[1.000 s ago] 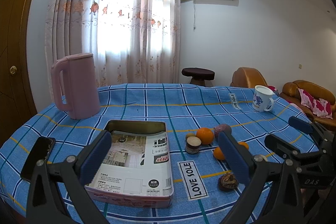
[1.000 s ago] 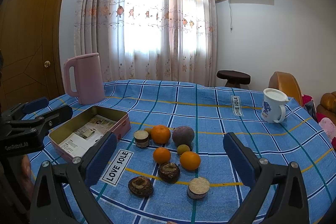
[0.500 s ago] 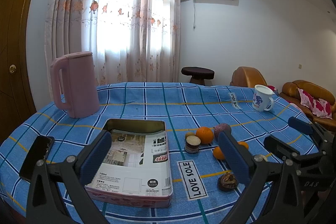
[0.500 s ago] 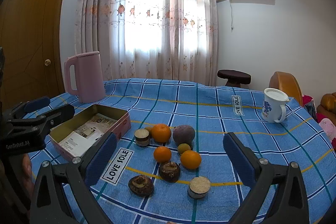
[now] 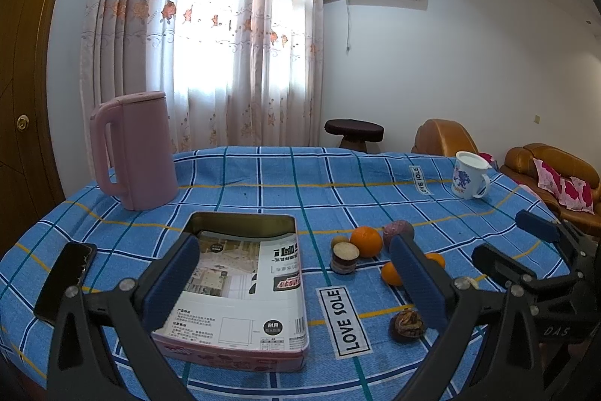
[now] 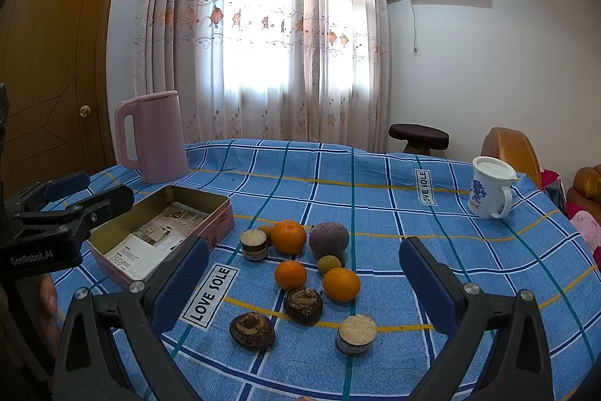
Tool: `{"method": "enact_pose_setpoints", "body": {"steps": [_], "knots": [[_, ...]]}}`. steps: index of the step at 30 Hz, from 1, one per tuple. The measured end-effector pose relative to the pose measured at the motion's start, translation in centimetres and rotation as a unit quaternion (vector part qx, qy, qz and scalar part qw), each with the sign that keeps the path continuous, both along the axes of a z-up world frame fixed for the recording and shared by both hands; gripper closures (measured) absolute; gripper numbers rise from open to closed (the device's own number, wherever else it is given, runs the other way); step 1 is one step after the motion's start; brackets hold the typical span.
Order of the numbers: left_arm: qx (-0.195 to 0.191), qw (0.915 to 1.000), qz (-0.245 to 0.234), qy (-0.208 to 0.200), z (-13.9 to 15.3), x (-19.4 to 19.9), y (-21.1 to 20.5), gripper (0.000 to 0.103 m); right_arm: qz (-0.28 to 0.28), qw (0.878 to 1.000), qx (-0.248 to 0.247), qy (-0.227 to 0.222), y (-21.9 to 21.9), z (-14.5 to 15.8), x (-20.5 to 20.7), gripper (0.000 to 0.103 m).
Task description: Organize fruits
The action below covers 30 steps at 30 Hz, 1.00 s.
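On the tabletop (image 6: 375, 171), covered with a blue checked cloth, your fruits lie loose in a cluster just right of the open pink tin (image 6: 221, 217). Your right gripper (image 6: 302, 282) hangs above that cluster with its fingers (image 6: 182, 282) spread wide and nothing between them. Framed in the gap you see a large orange (image 6: 288, 236) beside a purple round fruit (image 6: 329, 240), two smaller oranges (image 6: 290, 274) and (image 6: 341, 284) nearer you, a small greenish fruit (image 6: 329, 264) between them, two dark brown fruits (image 6: 303, 305) and (image 6: 252, 330), and two short cut pieces with pale tops (image 6: 254, 244) and (image 6: 357, 333). Your left gripper (image 5: 296, 282) hovers over the near half of the tin (image 5: 240, 288), its fingers (image 5: 172, 280) likewise parted and empty; the tin holds only a printed sheet. A pink kettle (image 5: 133, 149) stands behind the tin, a dark phone (image 5: 64, 282) lies at the left edge, and a white mug (image 6: 488, 190) sits well apart on the far right.
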<state>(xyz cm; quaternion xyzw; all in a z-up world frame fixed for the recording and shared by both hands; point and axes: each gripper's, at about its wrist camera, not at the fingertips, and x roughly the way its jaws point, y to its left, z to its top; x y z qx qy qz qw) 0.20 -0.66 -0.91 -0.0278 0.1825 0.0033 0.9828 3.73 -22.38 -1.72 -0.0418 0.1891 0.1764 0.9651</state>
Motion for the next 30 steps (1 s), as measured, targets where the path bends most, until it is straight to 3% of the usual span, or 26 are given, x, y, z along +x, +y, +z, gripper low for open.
{"method": "enact_pose_setpoints", "body": {"steps": [16, 25, 26, 30], "knots": [[0.003, 0.9997, -0.019, 0.017, -1.5, 0.7, -1.9, 0.0, -0.03, 0.999, -0.012, 0.012, -1.5, -1.3, 0.6, 0.001], [0.006, 0.9958, -0.073, 0.055, -4.5, 1.7, -5.6, 0.0, -0.073, 0.995, -0.04, 0.049, -4.2, -4.3, 2.6, 0.003], [0.008, 0.9953, -0.078, 0.056, -4.7, 1.7, -6.0, 0.0, -0.07, 0.995, -0.046, 0.054, -4.1, -4.6, 2.8, 0.005], [0.016, 0.9925, -0.099, 0.07, -5.4, 1.9, -7.2, 0.007, -0.046, 0.993, -0.064, 0.084, -3.4, -5.7, 3.6, 0.036]]}}
